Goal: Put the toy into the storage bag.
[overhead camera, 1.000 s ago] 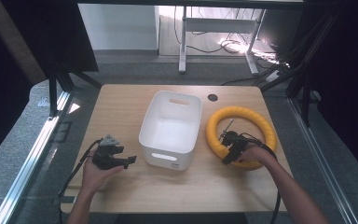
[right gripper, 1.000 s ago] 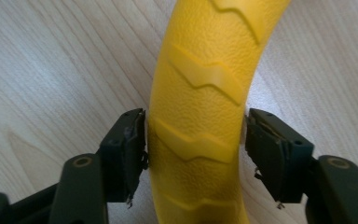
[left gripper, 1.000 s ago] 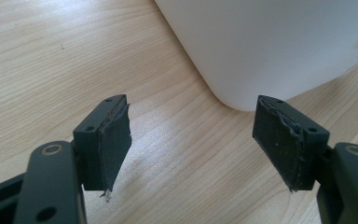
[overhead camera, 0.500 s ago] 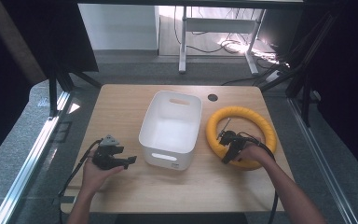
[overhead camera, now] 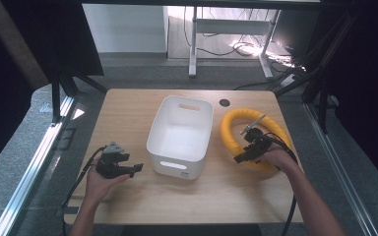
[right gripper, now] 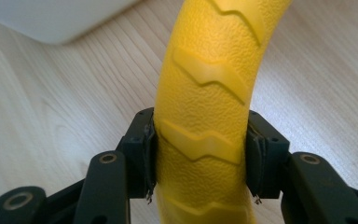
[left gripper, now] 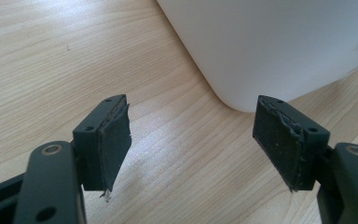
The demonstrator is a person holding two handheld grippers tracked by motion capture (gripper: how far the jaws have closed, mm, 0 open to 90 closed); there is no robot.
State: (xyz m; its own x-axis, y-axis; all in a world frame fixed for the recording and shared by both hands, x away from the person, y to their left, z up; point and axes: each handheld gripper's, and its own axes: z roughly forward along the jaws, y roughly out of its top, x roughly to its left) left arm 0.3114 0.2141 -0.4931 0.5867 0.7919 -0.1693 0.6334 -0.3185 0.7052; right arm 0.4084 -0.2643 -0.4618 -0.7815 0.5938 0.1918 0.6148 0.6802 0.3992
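Observation:
A yellow ribbed ring (overhead camera: 256,114) lies on the right half of the wooden table (overhead camera: 128,113). My right gripper (overhead camera: 241,156) is shut on the ring's near-left arc. In the right gripper view both pads press the sides of the ring (right gripper: 214,56), and my right gripper (right gripper: 200,140) holds it a little off the wood. A white bin (overhead camera: 197,102) stands empty in the middle. My left gripper (overhead camera: 135,168) rests in a hand left of the bin, pointing at it. In the left gripper view my left gripper (left gripper: 200,140) is open with nothing between the pads, near the bin's corner (left gripper: 270,42).
A round cable hole (overhead camera: 225,103) sits in the table behind the ring. The bin's rounded corner (right gripper: 51,18) lies just left of the ring. Bare wood spreads in front of the bin and at the far left. Dark frame legs stand off the table's sides.
The right hand has risen slightly with the ring's near-left part in its grip. The left hand and the bin have stayed where they were.

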